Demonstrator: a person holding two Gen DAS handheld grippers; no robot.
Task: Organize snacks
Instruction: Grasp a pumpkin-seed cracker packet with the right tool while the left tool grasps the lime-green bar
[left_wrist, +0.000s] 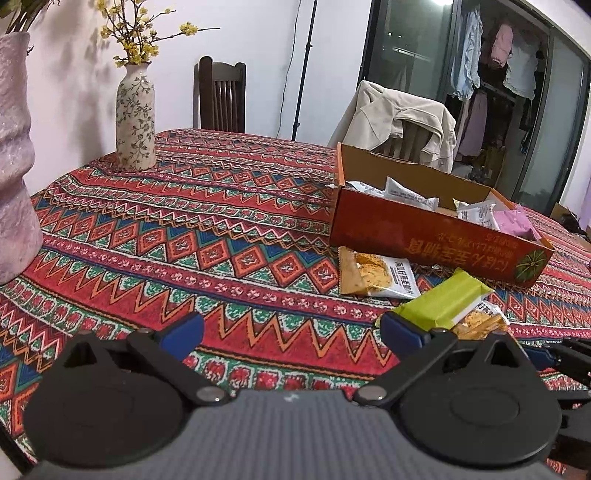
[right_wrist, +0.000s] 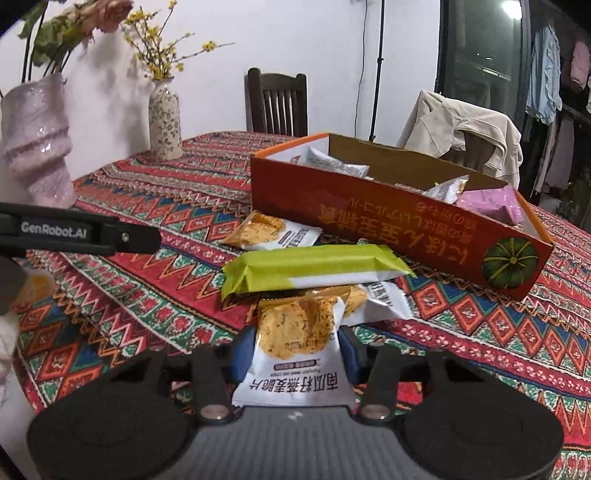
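An orange cardboard box (left_wrist: 436, 236) (right_wrist: 369, 218) holds several white and pink snack packets. In front of it on the patterned cloth lie a crisp packet (left_wrist: 373, 277) (right_wrist: 269, 232), a green bar (left_wrist: 443, 302) (right_wrist: 314, 267) and more crisp packets under the bar. My left gripper (left_wrist: 291, 332) is open and empty, left of the green bar. My right gripper (right_wrist: 295, 354) is shut on a white and orange crisp packet (right_wrist: 295, 343), just in front of the green bar.
A floral vase (left_wrist: 135, 118) (right_wrist: 165, 122) and a pink vase (left_wrist: 14, 155) (right_wrist: 37, 140) stand at the left. Wooden chairs (right_wrist: 277, 103) stand behind the table, one with a beige jacket (left_wrist: 402, 118). The left gripper's body (right_wrist: 74, 232) juts in at the left.
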